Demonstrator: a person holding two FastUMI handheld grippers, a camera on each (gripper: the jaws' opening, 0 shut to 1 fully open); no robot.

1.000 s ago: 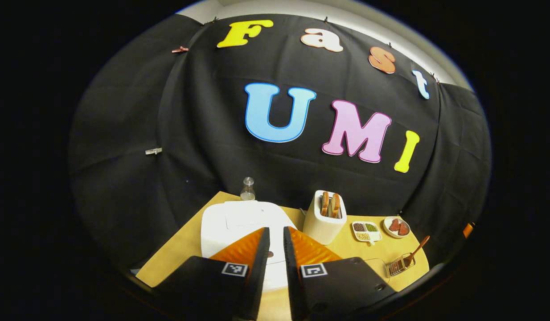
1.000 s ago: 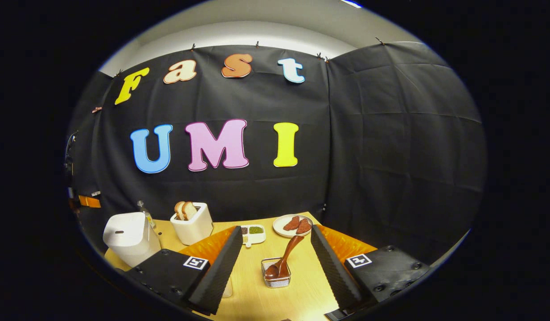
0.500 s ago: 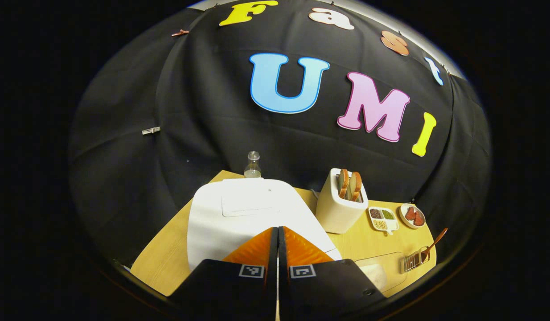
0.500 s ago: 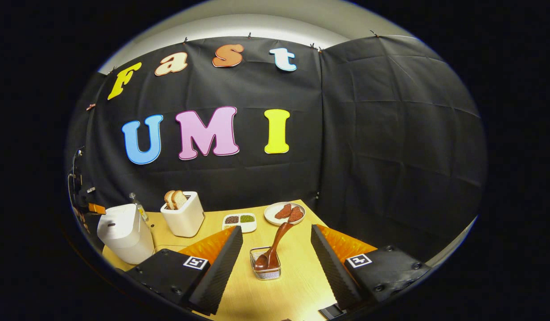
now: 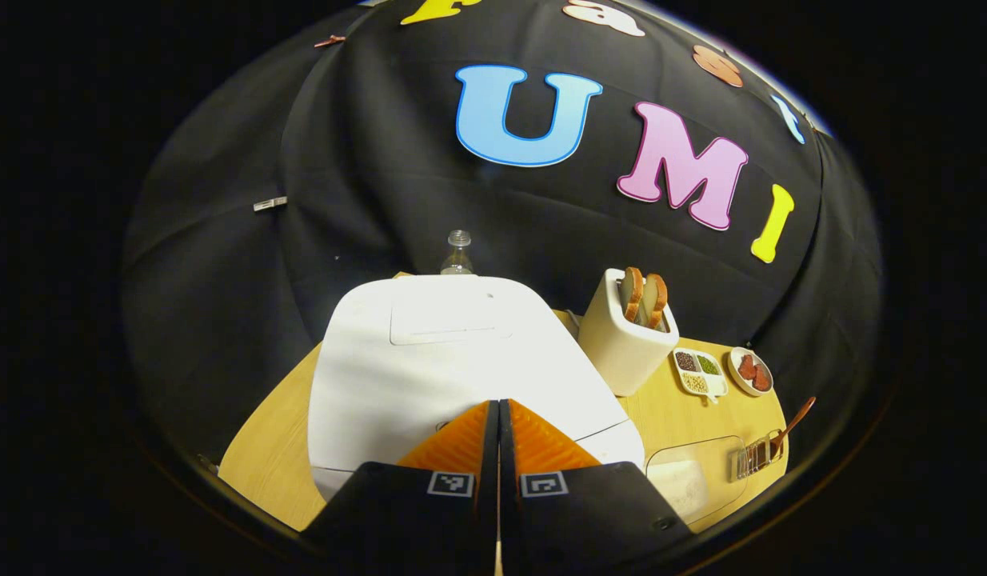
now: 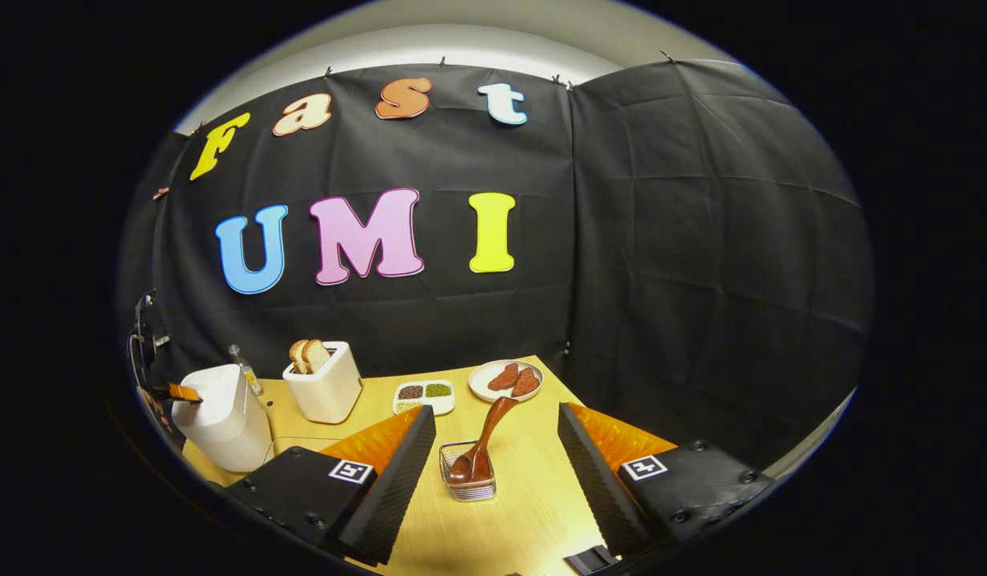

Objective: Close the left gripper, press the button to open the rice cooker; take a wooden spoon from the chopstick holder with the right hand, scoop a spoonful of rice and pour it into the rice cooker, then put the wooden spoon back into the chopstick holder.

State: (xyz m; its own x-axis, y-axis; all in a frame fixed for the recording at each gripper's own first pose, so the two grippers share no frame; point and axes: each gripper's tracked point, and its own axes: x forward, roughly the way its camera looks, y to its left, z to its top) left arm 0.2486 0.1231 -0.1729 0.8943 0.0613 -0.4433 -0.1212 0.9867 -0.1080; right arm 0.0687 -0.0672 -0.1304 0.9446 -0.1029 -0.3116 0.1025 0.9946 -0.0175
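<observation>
Seen in the right gripper view: cooker (image 6: 221,416) was set at the table's (image 6: 525,512) left end, bottle (image 6: 242,368) behind it, toaster (image 6: 324,382) to its right. Divided dish (image 6: 423,395) and plate (image 6: 505,380) were placed further right. Holder (image 6: 469,482) was set nearer, spoon (image 6: 484,436) standing in it, tilted.

black cloth wall (image 6: 701,240) pinned around booth; pale wall strip (image 6: 429,44) above; light wooden table (image 6: 533,512).

Left tool (image 5: 497,432): black housing, small square black-and-white marker on each finger base, ribbed wedge fingers. Right tool (image 6: 493,448): same black body, screw heads along housing edges, one marker per side
</observation>
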